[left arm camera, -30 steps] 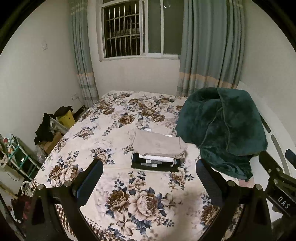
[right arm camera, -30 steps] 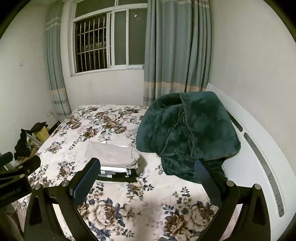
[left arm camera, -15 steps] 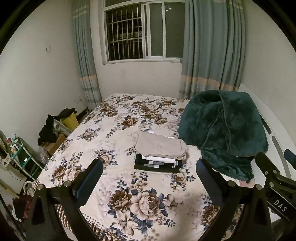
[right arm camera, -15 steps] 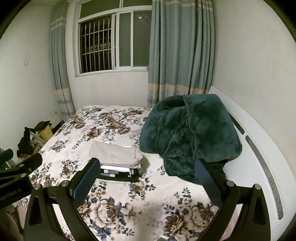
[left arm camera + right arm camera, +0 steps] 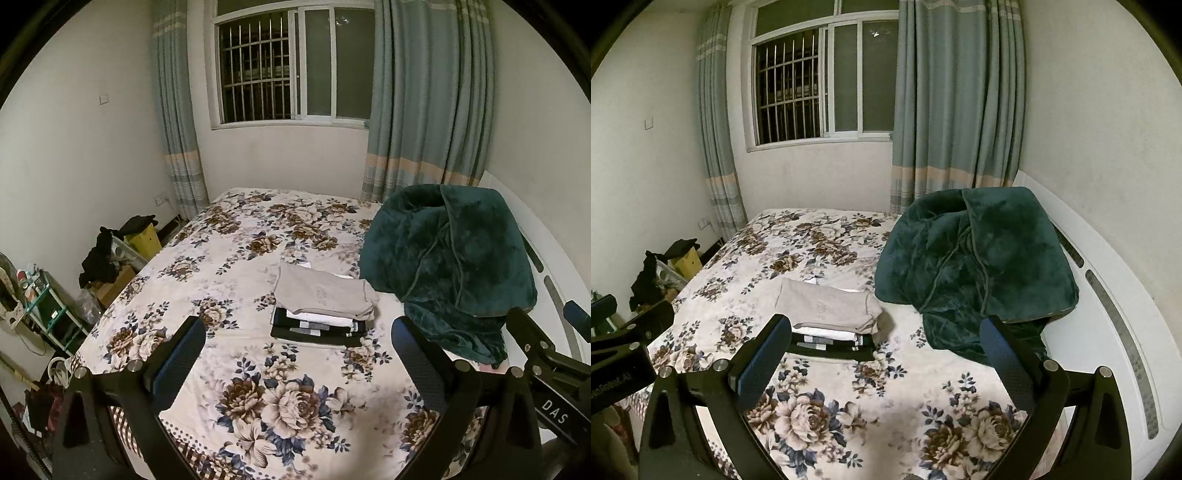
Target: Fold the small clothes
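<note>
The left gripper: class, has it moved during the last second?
Yes. The left gripper has pulled back and up: the window sits lower and the clothes stack looks farther off.

A: Where's room lying open on the bed [image 5: 236,266]?
B: Floral spread in front of the folded stack [image 5: 320,309] is sitting bare, and so is the window side behind it.
A: What's blocking?
B: Green blanket [image 5: 447,254] is crowding the stack's right side, nearly touching. Clutter [image 5: 107,254] is piling along the left wall, off the bed.
</note>
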`<state>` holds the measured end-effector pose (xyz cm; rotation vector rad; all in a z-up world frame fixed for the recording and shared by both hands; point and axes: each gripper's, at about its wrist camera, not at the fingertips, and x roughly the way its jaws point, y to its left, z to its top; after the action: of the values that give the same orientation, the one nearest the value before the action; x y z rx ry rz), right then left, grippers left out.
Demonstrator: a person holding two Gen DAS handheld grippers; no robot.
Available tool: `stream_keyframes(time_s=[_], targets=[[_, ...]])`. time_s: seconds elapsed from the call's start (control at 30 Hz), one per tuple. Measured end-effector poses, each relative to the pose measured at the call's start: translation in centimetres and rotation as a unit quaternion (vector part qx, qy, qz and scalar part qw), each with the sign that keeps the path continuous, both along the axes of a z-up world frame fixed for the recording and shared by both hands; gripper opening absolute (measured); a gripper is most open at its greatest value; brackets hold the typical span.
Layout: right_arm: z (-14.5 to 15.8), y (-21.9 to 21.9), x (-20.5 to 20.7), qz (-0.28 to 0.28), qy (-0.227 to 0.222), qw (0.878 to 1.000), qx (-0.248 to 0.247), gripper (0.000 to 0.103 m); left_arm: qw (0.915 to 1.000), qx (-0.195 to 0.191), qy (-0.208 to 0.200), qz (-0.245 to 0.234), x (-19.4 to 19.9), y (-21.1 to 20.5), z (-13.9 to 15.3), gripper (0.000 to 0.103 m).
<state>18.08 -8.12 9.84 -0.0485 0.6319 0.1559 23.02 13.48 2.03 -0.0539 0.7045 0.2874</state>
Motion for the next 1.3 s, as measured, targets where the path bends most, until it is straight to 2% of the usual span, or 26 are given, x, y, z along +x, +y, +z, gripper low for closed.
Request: stream_keyframes(time_s=[1.3], targets=[[-0.05, 0.16, -0.17, 0.002, 0.002, 1.0, 0.0, 0.103, 1.0, 0.001, -0.003, 0.008, -0.91, 0.46, 0.12, 0.103]])
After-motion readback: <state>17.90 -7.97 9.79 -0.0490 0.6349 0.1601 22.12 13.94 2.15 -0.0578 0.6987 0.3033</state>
